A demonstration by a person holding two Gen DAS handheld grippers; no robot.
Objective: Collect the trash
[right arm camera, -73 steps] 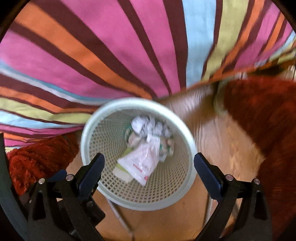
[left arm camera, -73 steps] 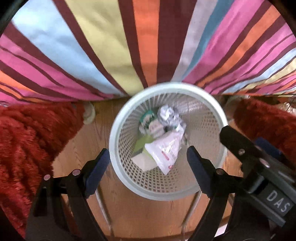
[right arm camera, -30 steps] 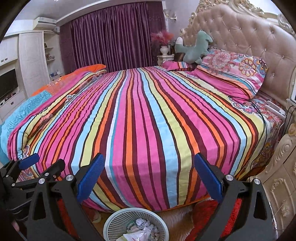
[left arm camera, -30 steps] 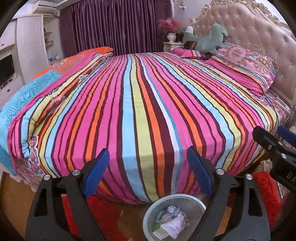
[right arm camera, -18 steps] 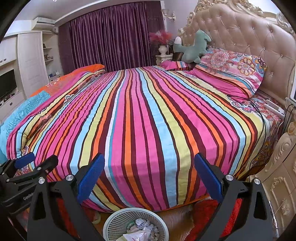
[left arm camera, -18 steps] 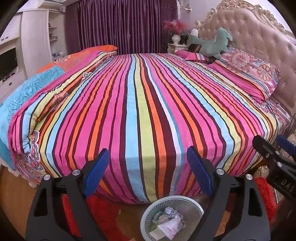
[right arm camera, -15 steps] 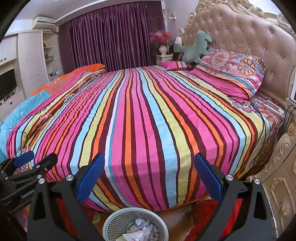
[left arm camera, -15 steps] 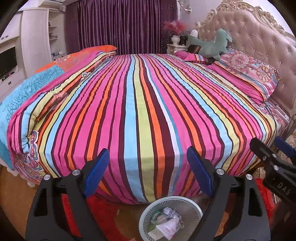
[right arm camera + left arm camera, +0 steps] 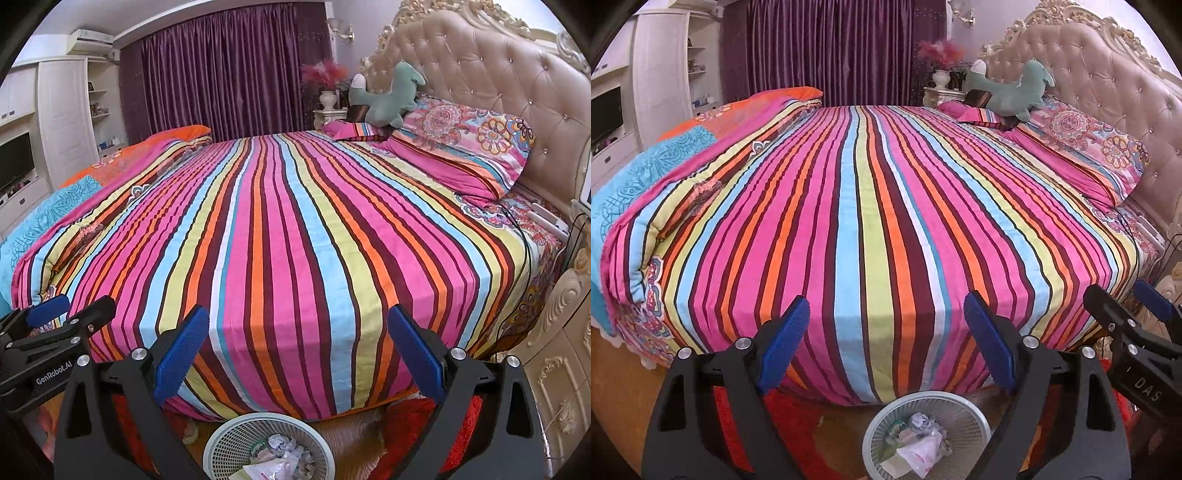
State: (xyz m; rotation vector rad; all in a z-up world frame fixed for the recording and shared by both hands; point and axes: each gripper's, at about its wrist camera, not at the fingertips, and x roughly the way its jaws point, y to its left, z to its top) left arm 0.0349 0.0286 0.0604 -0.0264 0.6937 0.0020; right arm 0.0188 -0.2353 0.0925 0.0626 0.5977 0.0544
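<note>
Two tools spread wide, both empty, facing the striped bed.
Left tool and right tool hover apart; wastebasket with trash sits on the floor at 6 o'clock.

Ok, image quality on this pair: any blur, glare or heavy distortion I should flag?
Left wrist view: sharp, evenly lit, no glare; fisheye bows the striped bedspread outward and blacks out the corners. Right wrist view: equally sharp, with the headboard curving at the edge; the waste basket is cut off by the bottom frame. Both grippers, left and right, are crisp and open.
</note>
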